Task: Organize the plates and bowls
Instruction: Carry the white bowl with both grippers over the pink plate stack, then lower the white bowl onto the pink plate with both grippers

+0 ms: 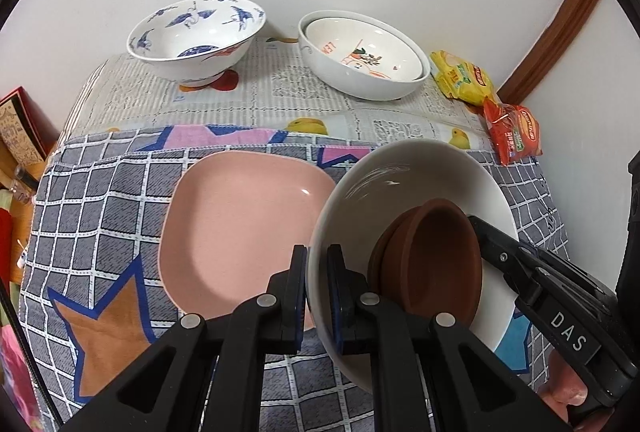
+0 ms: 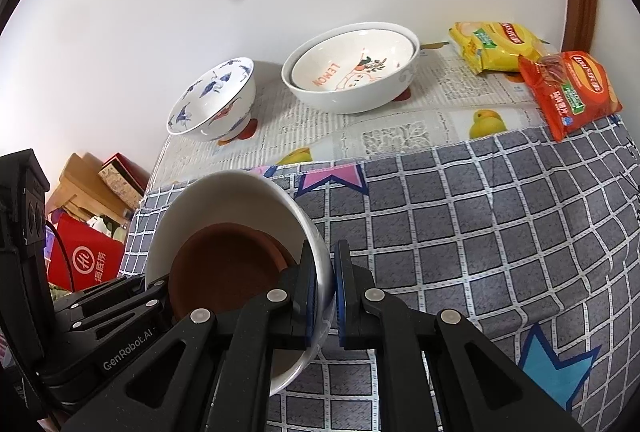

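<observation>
Both grippers hold one white bowl by opposite rims, lifted and tilted above the checked cloth. My left gripper is shut on its left rim; my right gripper is shut on its right rim. Brown dishes lie stacked inside the bowl, also seen in the right wrist view. A pink square plate lies on the cloth just left of the bowl. At the back stand a blue-patterned bowl and a white bowl with a lemon-print bowl nested inside.
Yellow and red snack packets lie at the back right by the wall. A newspaper-print cover lies under the back bowls. Boxes and a red bag sit off the table's left edge.
</observation>
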`<state>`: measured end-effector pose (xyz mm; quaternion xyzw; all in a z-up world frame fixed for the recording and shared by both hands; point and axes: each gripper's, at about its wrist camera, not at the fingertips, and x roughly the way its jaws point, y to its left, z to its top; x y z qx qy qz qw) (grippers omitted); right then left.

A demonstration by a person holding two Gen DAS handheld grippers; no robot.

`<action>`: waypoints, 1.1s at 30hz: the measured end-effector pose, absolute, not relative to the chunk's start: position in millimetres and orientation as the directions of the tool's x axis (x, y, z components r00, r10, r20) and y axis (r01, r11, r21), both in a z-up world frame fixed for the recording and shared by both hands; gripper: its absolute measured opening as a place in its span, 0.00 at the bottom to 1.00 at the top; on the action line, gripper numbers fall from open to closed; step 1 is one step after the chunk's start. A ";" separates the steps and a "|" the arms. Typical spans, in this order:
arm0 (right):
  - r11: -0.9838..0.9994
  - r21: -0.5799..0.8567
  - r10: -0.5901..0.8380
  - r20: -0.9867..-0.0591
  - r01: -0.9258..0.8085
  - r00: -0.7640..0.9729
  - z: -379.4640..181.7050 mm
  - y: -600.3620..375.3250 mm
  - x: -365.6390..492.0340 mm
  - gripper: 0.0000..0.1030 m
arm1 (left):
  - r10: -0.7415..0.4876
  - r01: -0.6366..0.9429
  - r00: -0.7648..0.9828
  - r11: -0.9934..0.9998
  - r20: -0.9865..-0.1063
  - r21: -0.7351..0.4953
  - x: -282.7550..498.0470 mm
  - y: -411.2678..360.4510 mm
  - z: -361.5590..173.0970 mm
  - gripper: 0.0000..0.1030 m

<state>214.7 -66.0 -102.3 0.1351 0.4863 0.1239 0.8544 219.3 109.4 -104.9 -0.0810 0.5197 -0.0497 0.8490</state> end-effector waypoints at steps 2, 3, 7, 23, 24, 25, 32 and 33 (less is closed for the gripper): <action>0.932 0.352 0.347 -0.799 -0.085 0.492 -103.1 -62.0 216.3 0.09 | -0.166 -0.007 0.454 0.982 -0.875 -0.190 219.5 112.8 -106.0 0.10; 0.932 0.353 0.348 -0.799 -0.087 0.490 -103.7 -60.5 217.2 0.09 | -0.165 -0.011 0.454 0.982 -0.876 -0.191 219.6 114.9 -106.6 0.10; 0.931 0.352 0.352 -0.801 -0.094 0.483 -105.5 -53.5 220.3 0.09 | -0.159 -0.020 0.453 0.982 -0.877 -0.188 220.4 119.5 -107.9 0.10; 0.925 0.358 0.376 -0.804 -0.130 0.461 -110.5 -26.3 234.8 0.09 | -0.136 -0.065 0.455 0.980 -0.880 -0.185 225.2 144.0 -111.9 0.10; 0.925 0.358 0.376 -0.804 -0.131 0.460 -110.8 -25.7 235.1 0.09 | -0.134 -0.067 0.454 0.981 -0.881 -0.184 225.6 145.1 -112.8 0.10; 0.924 0.359 0.378 -0.805 -0.133 0.458 -111.8 -24.4 236.0 0.09 | -0.134 -0.069 0.453 0.980 -0.882 -0.184 225.9 146.0 -113.4 0.10; 0.922 0.362 0.385 -0.811 -0.140 0.442 -118.0 -14.9 240.8 0.09 | -0.125 -0.087 0.443 0.980 -0.888 -0.181 227.7 154.0 -120.1 0.10; 0.922 0.361 0.385 -0.811 -0.142 0.441 -119.2 -13.3 241.6 0.09 | -0.124 -0.090 0.442 0.979 -0.888 -0.182 228.1 155.5 -121.2 0.10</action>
